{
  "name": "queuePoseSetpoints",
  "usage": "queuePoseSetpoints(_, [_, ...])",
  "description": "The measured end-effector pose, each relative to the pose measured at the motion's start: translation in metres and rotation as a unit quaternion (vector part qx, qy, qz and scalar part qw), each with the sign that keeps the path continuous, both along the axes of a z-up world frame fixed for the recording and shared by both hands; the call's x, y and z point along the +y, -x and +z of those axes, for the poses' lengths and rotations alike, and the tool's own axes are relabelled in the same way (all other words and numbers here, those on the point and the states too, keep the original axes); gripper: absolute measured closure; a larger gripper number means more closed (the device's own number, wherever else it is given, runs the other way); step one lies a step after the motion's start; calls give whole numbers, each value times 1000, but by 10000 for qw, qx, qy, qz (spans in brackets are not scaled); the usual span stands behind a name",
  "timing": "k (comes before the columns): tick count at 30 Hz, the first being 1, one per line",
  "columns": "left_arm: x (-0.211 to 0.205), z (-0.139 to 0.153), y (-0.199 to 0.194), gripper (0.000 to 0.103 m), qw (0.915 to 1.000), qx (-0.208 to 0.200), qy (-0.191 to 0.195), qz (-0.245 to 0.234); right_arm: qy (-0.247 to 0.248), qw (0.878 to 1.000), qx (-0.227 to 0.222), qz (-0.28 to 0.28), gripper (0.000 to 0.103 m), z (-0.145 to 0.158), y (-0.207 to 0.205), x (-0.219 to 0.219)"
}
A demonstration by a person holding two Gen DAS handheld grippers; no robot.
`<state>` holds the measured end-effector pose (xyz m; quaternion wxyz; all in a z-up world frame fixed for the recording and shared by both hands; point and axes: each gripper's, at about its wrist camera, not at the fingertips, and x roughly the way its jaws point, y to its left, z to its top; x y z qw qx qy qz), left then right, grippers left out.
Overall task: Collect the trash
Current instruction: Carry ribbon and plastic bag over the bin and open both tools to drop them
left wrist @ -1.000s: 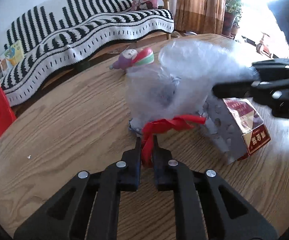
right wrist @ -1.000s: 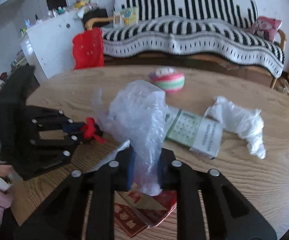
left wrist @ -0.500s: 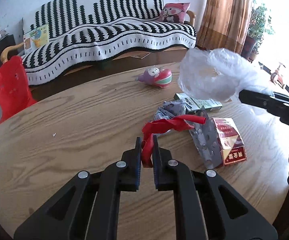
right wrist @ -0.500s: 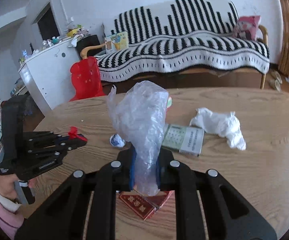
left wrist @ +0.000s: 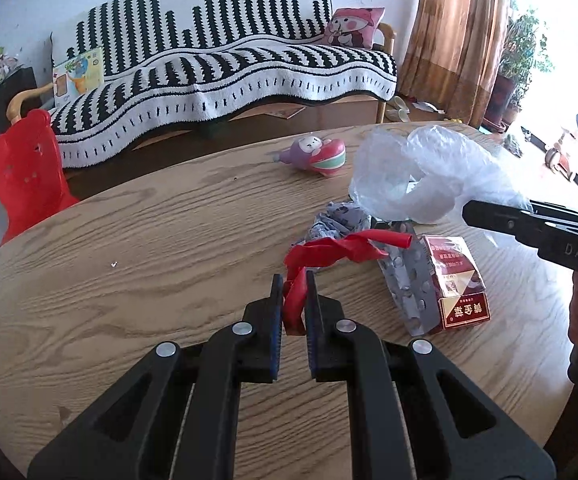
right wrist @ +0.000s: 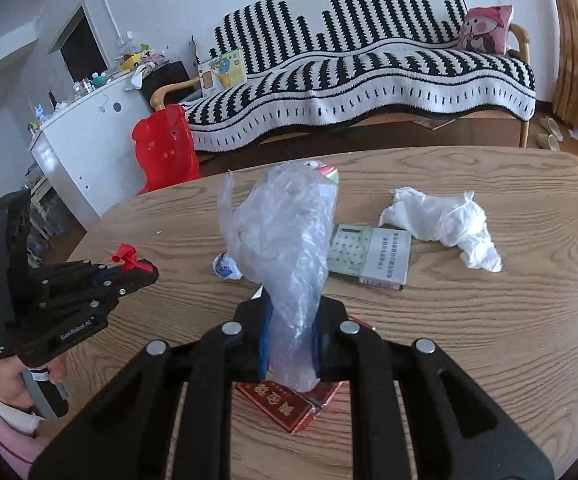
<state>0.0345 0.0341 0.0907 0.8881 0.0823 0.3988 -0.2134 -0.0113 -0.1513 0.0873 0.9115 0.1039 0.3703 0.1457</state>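
Your left gripper (left wrist: 292, 300), lower centre of its view, has jaws clenched on the red strip (left wrist: 341, 250). Right of it, your right gripper (right wrist: 291, 344) grasps the clear plastic bag (right wrist: 281, 240), raised off the worktop (right wrist: 509, 320), likely to receive trash; red carton (left wrist: 455, 280) awaits.

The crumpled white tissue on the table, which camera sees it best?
The right wrist view: the crumpled white tissue lies in full view on the wooden table. The left wrist view does not show it clearly.
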Motion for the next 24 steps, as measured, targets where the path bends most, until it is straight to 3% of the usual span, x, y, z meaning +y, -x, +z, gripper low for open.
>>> queuePoseSetpoints(5, [-4, 15, 7, 94, 9998, -149, 165, 4, -157, 9989, -400, -175, 88, 27, 13, -9])
queuePoseSetpoints(8, [-15, 37, 26, 94, 9980, -474, 406, -78, -450, 9961, -644, -393, 88, 48, 36, -26])
queuePoseSetpoints(12, [-48, 73, 72, 94, 9895, -740, 1138, -494, -1038, 9849, -1135, -796, 88, 76, 100, -73])
queuePoseSetpoints(15, [-88, 86, 116, 94, 9822, -791, 1458, -879, -572, 9793, -1490, -1245, 88, 81, 170, -117])
queuePoseSetpoints(17, [-135, 90, 151, 94, 9770, -675, 1389, -1469, -132, 9752, -1495, -1624, 88, 77, 216, -154])
queuePoseSetpoints(20, [-211, 89, 200, 94, 9644, -409, 1126, -2357, 108, 9666, -1256, -2231, 88, 65, 285, -220])
queuePoseSetpoints(24, [-307, 58, 258, 94, 9354, 753, 1122, -3267, 57, 9562, -683, -2847, 88, 33, 365, -290])
